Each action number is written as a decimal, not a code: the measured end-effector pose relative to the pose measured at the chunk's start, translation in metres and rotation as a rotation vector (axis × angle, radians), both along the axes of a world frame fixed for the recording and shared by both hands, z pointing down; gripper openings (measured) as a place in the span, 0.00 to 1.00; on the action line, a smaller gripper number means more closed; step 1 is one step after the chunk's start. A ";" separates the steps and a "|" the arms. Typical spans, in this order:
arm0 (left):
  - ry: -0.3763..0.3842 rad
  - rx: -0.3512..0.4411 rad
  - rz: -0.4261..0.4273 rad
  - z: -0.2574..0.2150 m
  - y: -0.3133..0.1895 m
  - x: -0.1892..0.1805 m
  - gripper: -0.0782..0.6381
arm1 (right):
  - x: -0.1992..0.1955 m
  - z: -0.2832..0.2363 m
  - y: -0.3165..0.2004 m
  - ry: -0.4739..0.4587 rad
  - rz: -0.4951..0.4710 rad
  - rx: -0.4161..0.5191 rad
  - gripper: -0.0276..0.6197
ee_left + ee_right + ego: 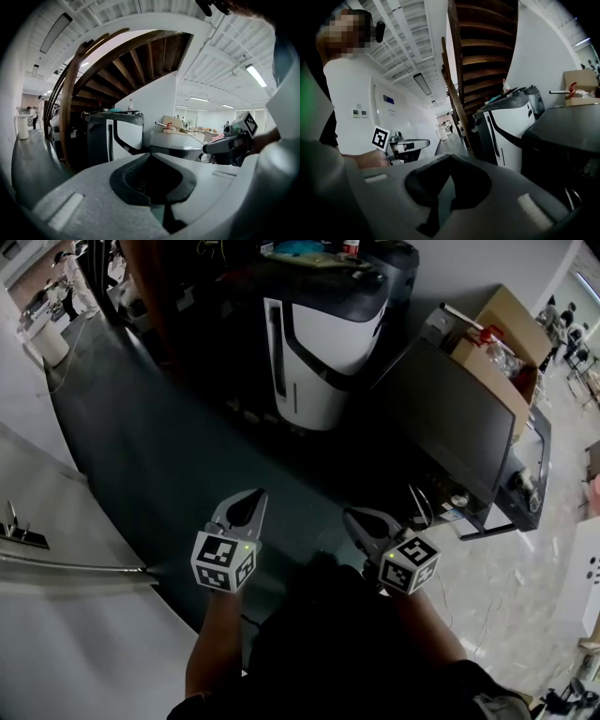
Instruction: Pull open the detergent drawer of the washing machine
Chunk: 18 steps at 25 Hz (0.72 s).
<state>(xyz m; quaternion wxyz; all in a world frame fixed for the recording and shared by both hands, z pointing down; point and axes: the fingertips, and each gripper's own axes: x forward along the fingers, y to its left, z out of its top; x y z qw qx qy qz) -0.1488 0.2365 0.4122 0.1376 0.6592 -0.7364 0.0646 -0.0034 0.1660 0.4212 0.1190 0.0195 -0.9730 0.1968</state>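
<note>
My left gripper (255, 495) and right gripper (349, 515), both matte grey, are closed on nothing. Ahead stands a glossy, rounded white-and-black appliance (323, 343), maybe the washing machine; its drawer I cannot find. Only the gripper views show the ribbed wooden staircase (136, 61).

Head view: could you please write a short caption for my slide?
Left gripper and right gripper, jaws shut and empty, held over the dark floor before a white-and-black machine.
</note>
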 end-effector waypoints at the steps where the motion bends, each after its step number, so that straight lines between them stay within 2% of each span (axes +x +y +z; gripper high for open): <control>1: 0.007 -0.003 0.005 0.002 -0.008 -0.003 0.12 | -0.001 0.002 -0.006 0.002 0.006 0.001 0.04; 10: -0.015 -0.013 0.083 0.000 -0.110 -0.017 0.12 | -0.018 0.013 -0.103 -0.025 0.075 -0.008 0.04; 18: -0.040 -0.045 0.209 -0.014 -0.245 -0.026 0.12 | -0.028 0.008 -0.234 -0.067 0.189 -0.028 0.04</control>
